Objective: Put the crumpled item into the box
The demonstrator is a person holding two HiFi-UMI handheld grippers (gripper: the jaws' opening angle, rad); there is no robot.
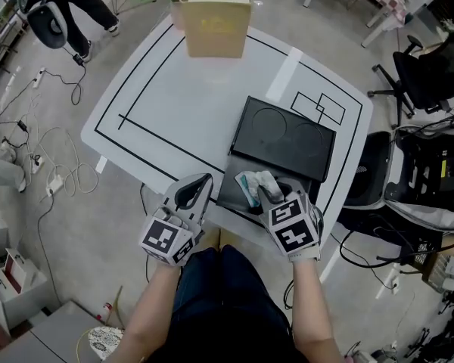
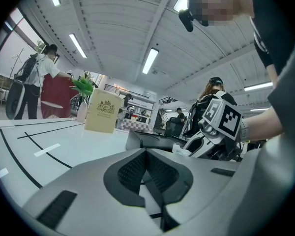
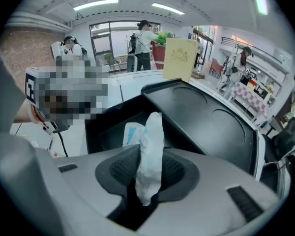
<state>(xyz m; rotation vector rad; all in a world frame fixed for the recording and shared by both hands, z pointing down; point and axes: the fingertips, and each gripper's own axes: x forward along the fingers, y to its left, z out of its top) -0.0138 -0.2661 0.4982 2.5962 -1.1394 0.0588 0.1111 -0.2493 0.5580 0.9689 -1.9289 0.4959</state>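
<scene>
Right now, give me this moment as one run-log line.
right tongs: shut on crumpled wrapper, over open black box | left tongs: shut, empty | wrapper not yet released

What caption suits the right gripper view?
Right gripper holding the crumpled white item between its jaws over the open black box.

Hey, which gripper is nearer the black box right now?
Right. The right gripper hangs over the black box, crumpled item between its jaws; the left gripper sits beside it, outside.
</scene>
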